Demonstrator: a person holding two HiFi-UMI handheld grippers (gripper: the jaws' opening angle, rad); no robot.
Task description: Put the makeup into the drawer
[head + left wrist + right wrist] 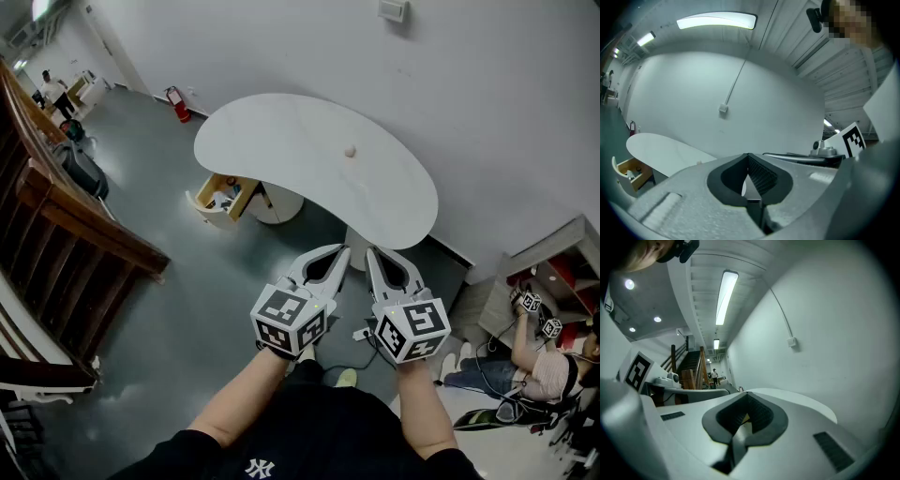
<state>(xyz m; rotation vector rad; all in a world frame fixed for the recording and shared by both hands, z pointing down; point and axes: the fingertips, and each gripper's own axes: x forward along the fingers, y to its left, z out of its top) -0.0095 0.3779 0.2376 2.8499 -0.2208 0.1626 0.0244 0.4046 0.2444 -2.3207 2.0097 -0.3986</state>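
White walls (pixel 281 47) and a grey floor (pixel 187 300) — a wooden stair rail (pixel 84 225) at left, strip light (pixel 716 21) overhead.

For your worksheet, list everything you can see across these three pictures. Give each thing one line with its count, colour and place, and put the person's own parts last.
table: one, white, curved top, against the wall.
small round item: one, pale pink, on the table top; probably the makeup.
drawer: one, light wood, pulled open under the table's left end; its contents are too small to name.
fire extinguisher: one, red, on the floor by the wall.
stair railing: one, brown wood, far left.
wall plate: one, white, on the wall above the table.
seated person: one, on the floor at far right.
left gripper: one, white-grey, short of the table, shut and empty.
right gripper: one, white-grey, beside the left, shut and empty.
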